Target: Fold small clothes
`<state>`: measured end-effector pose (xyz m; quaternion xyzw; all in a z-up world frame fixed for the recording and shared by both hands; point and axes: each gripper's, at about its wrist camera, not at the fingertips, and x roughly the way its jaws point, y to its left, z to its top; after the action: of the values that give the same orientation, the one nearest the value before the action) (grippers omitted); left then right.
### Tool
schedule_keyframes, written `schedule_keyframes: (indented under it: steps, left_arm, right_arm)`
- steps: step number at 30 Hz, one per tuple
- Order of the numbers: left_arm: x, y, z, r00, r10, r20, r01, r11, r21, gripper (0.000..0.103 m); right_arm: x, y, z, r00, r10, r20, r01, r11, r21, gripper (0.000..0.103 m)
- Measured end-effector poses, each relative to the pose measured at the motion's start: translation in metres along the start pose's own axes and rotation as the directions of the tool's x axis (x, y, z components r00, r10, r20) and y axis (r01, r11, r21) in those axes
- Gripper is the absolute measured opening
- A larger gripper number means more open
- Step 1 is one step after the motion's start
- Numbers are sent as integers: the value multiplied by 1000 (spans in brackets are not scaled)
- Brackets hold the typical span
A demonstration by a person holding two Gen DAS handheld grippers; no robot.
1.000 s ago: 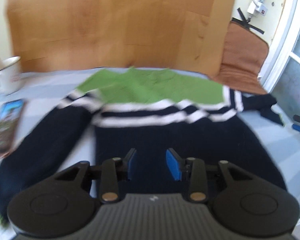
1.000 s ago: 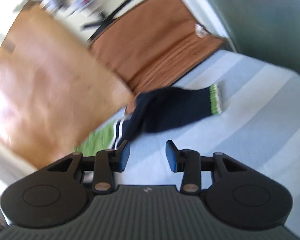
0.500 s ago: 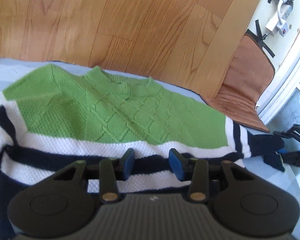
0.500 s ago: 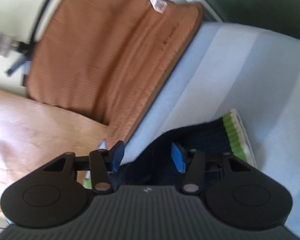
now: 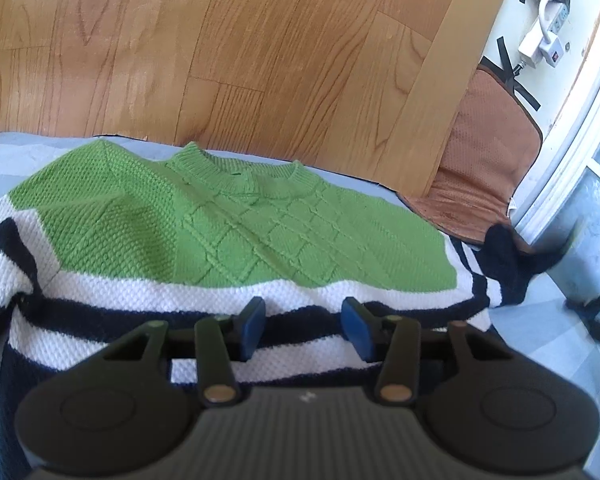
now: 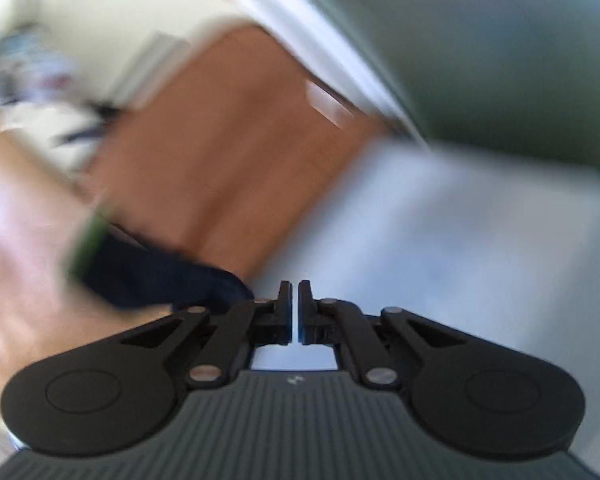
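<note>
A knit sweater (image 5: 236,232) with a green top, white and navy stripes and a navy body lies flat on the pale blue bed sheet (image 5: 4,148), neck toward the wooden board. My left gripper (image 5: 303,330) is open, low over the striped chest. In the blurred right wrist view my right gripper (image 6: 294,308) is shut; the navy sleeve (image 6: 148,276) with its green cuff trails left from the jaws, lifted off the sheet (image 6: 440,232). Whether fabric is pinched between the pads is not clear. The same sleeve shows at the right in the left wrist view (image 5: 508,256).
A wooden board (image 5: 228,48) stands behind the sweater. A brown cushion (image 5: 480,168) leans at the right by a white door frame (image 5: 572,128); it also shows in the right wrist view (image 6: 236,152). A power strip (image 5: 548,20) hangs on the wall.
My right gripper has closed at the sleeve and swung it up and to the left, blurring the view. My left gripper has moved forward from the navy body to the striped chest.
</note>
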<state>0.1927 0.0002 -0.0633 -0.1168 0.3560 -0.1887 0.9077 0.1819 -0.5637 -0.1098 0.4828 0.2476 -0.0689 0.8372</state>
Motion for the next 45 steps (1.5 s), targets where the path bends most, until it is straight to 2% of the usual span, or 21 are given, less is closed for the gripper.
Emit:
schedule_keyframes:
  steps: [1, 3, 7, 9, 11, 13, 15, 18, 19, 20, 21, 24, 26, 29, 33, 37, 39, 40, 42, 44, 45]
  left_arm:
    - [0, -1, 0, 1000, 2, 1, -2, 1000, 5, 45]
    - [0, -3, -1, 1000, 6, 2, -6, 1000, 16, 47]
    - [1, -4, -1, 1000, 4, 1, -4, 1000, 28, 51]
    - [0, -4, -1, 1000, 3, 1, -3, 1000, 28, 51]
    - [0, -4, -1, 1000, 3, 1, -3, 1000, 28, 52]
    - [1, -5, -1, 1000, 3, 1, -3, 1000, 30, 52]
    - [0, -5, -1, 1000, 3, 1, -3, 999, 32, 52]
    - [0, -5, -1, 1000, 3, 1, -3, 1000, 31, 52]
    - [0, -5, -1, 1000, 3, 1, -3, 999, 32, 52]
    - [0, -5, -1, 1000, 3, 0, -3, 999, 33, 52]
    - [0, -5, -1, 1000, 2, 1, -2, 999, 32, 52]
    - [-1, -2, 1, 1000, -5, 3, 5, 1000, 18, 52]
    - [-4, 2, 3, 1000, -15, 11, 15, 1000, -10, 52]
    - [-16, 15, 10, 999, -21, 47, 25, 997, -74, 52]
    - [-46, 38, 22, 989, -31, 142, 55, 984, -168, 52]
    - [-69, 66, 31, 977, 5, 215, 50, 967, -248, 53]
    - [-72, 77, 32, 974, 10, 225, 55, 959, -278, 53]
    - [-72, 82, 33, 974, 15, 224, 52, 956, -290, 53]
    - [-67, 88, 36, 978, 26, 209, 41, 950, -309, 53]
    - [-58, 92, 37, 983, 32, 179, 28, 945, -325, 53]
    - [-54, 92, 38, 986, 33, 164, 23, 944, -328, 53]
  right_arm:
    - [0, -10, -3, 1000, 16, 3, -17, 999, 30, 5]
    - [-3, -13, -7, 999, 37, 23, -37, 999, 34, 8]
    - [-7, 2, -9, 1000, 11, 23, -9, 995, -97, 13]
    - [-3, 15, -13, 999, 43, 4, -42, 990, -136, 14]
    - [-6, 30, -18, 998, 70, 1, -68, 978, -195, 22]
    - [-1, 52, -25, 998, 64, -1, -62, 958, -280, 56]
    - [6, 65, -32, 998, 61, -26, -66, 942, -329, 61]
    - [30, 71, -35, 996, 15, -86, -40, 953, -301, 60]
    - [41, 70, -35, 993, -12, -113, -20, 961, -275, 54]
    - [45, 70, -36, 993, -3, -122, -28, 966, -257, 41]
    - [49, 73, -34, 985, 1, -172, -43, 970, -240, 13]
    - [29, 91, -27, 974, 127, -190, -155, 978, -142, 13]
    - [10, 118, -20, 955, 235, -183, -256, 962, -100, 13]
    - [-14, 174, -18, 912, 372, -170, -390, 916, -87, 13]
    - [-16, 252, -47, 861, 465, -205, -494, 862, -117, 13]
    - [22, 310, -110, 819, 481, -314, -541, 829, -142, 14]
    - [50, 317, -148, 805, 461, -375, -527, 844, -95, 20]
    - [65, 316, -166, 797, 426, -428, -503, 861, -79, 26]
    - [87, 311, -194, 766, 331, -550, -452, 887, -96, 34]
    - [86, 297, -194, 764, 316, -562, -453, 883, -120, 34]
    - [84, 293, -183, 773, 332, -540, -464, 877, -125, 34]
